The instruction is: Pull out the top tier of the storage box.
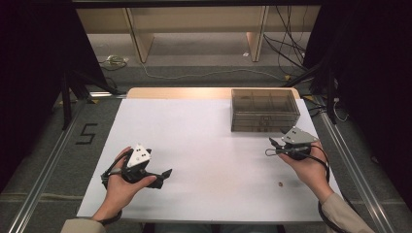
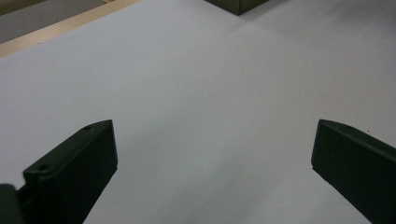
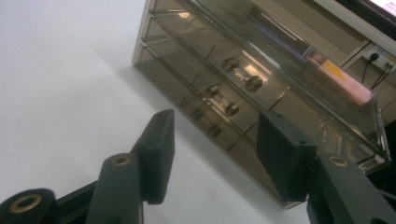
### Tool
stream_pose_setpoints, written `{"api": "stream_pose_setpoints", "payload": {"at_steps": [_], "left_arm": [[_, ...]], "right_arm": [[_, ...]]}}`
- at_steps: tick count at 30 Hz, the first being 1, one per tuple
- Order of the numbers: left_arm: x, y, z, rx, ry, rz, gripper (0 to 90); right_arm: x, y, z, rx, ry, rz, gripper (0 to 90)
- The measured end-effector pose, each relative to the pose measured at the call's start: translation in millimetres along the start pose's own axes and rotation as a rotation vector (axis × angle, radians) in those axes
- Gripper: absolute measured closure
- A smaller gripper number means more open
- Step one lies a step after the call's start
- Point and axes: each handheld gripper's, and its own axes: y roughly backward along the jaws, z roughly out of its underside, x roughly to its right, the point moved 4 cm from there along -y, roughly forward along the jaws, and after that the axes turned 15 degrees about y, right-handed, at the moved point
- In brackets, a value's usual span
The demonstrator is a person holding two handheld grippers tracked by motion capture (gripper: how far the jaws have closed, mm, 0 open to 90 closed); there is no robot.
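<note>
Progress: I judge the work barely begun; every drawer of the drawer box [image 1: 265, 110] looks shut, nothing gripped.
Right tongs [image 3: 212, 154]: partly open, empty, aimed at the drawer fronts just ahead.
Left tongs [image 2: 212, 163]: wide, empty, over bare bench [image 1: 204, 145].
Box axis: long side runs across my right tongs' line; fronts face me.
Left to do: reach a knob [image 3: 254, 83] and pull.

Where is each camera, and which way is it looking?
High view: above the person's side, looking forward and down at the table; forearms, both hands, left hand-held gripper and right hand-held gripper show.
Left gripper view: rides the left hand-held gripper, facing bare tabletop; jaws wide apart.
Right gripper view: rides the right hand-held gripper, facing the drawer box; jaws apart, nothing between.
All views share the drawer box.
</note>
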Motion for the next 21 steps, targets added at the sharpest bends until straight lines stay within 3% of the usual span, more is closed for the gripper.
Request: {"api": "stream_pose_setpoints", "payload": {"at_steps": [10, 21], "left_arm": [[-0.5, 1.5, 0.8, 0.005, -0.002, -0.003, 0.9], [-2.4, 3.4, 1.9, 0.007, 0.006, -0.008, 1.3]], "right_arm": [[16.7, -22.9, -4.0, -0.029, 0.044, 0.055, 51.2], [19.3, -46.8, -7.5, -0.059, 0.102, 0.064, 55.9]]}}
